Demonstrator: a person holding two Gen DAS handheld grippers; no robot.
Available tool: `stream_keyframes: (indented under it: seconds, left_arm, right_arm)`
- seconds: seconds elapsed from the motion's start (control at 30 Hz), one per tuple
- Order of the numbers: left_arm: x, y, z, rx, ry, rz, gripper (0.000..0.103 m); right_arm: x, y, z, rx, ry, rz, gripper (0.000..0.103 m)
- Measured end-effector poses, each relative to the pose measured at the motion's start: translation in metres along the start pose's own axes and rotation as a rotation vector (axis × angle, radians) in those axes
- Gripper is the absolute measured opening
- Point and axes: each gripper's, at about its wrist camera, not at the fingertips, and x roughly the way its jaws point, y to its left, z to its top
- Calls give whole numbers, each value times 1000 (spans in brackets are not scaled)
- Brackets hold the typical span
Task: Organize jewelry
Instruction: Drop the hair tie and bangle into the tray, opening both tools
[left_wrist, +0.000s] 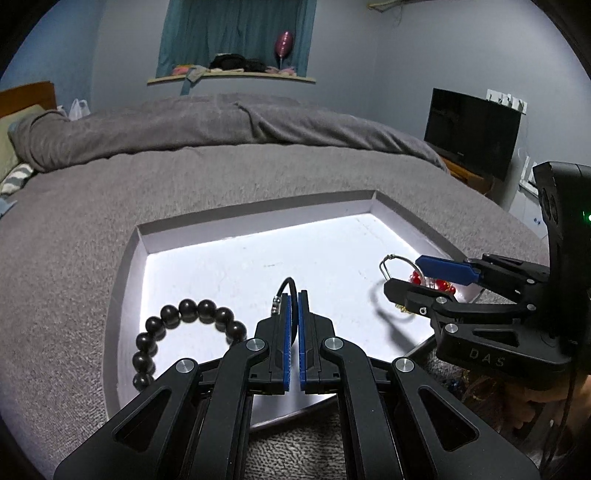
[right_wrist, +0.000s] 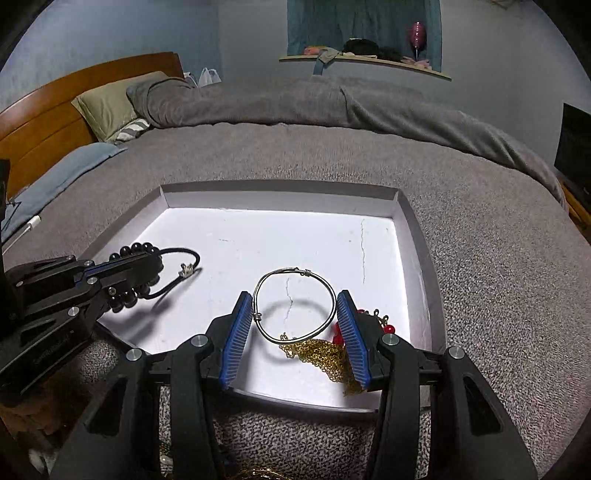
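A shallow white box (left_wrist: 255, 216) (right_wrist: 280, 194) lies on the grey bed. My left gripper (left_wrist: 294, 302) is shut on a black cord bracelet (left_wrist: 289, 286) (right_wrist: 184, 254) over the box's front left. A black bead bracelet (left_wrist: 184, 314) (right_wrist: 136, 249) lies in the box beside it. My right gripper (right_wrist: 294, 314) (left_wrist: 413, 277) grips a silver wire bangle (right_wrist: 295, 306) (left_wrist: 391, 264) between its blue pads, above the box's right side. A gold chain (right_wrist: 321, 350) and red beads (left_wrist: 424, 280) (right_wrist: 338, 330) lie under it.
The grey blanket (left_wrist: 221, 173) covers the bed around the box. Pillows (right_wrist: 110, 99) and a wooden headboard (right_wrist: 55, 114) are at the far left. A black TV (left_wrist: 472, 129) stands at the right. More gold jewelry (right_wrist: 258, 472) lies in front of the box.
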Motion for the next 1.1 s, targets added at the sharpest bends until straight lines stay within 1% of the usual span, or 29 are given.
stream_keyframes:
  seconds: [0.03,0.07,0.1,0.13,0.17,0.2,0.27,0.3,0.37,0.4,0.43,0.5,0.67,0.83,1.1]
  left_arm:
    - [0,1,0,-5,2,3,10]
    - [0,2,0,-9,0,7,22]
    - [-1,2,0,-12,-2,8,32]
    - [-3,3,0,-14,-11,8,35]
    - [-4,3,-1,-14,-20,10,41]
    - [-6,3,-1,-13,-29,14,54]
    - [-11,2,-1,-10,-53,15,68]
    - [-15,1,-2,-7,-71,10,73]
    - [-25,0,-4,-6,-111,14,79]
    - [-31,0,-5,-7,-130,10,79]
    - [-35,0,-5,-8,-140,10,79]
    - [-42,-2,-7,-8,-153,18,80]
    - [-58,-5,-14,2,-162,20,80]
    - [-70,-8,-29,21,-123,4,80]
    - [-94,-16,-62,69,-88,-17,80]
  right_arm:
    - [1,0,0,0,2,1,48]
    - [1,0,0,0,1,4,48]
    - [1,-1,0,3,1,5,50]
    - [0,-2,0,6,-5,7,50]
    - [-2,-2,0,7,-13,10,50]
    - [-3,-3,0,9,-19,13,50]
    - [-7,-3,-2,15,-35,22,50]
    - [-11,-4,-3,19,-48,26,50]
    - [-24,-7,-8,30,-89,31,52]
    - [-30,-9,-11,35,-106,34,57]
    - [-37,-11,-14,40,-127,37,58]
    - [-50,-17,-20,49,-157,31,58]
    - [-74,-34,-37,79,-186,12,59]
    - [-89,-44,-56,90,-179,-2,63]
    - [-106,-54,-81,119,-151,3,63]
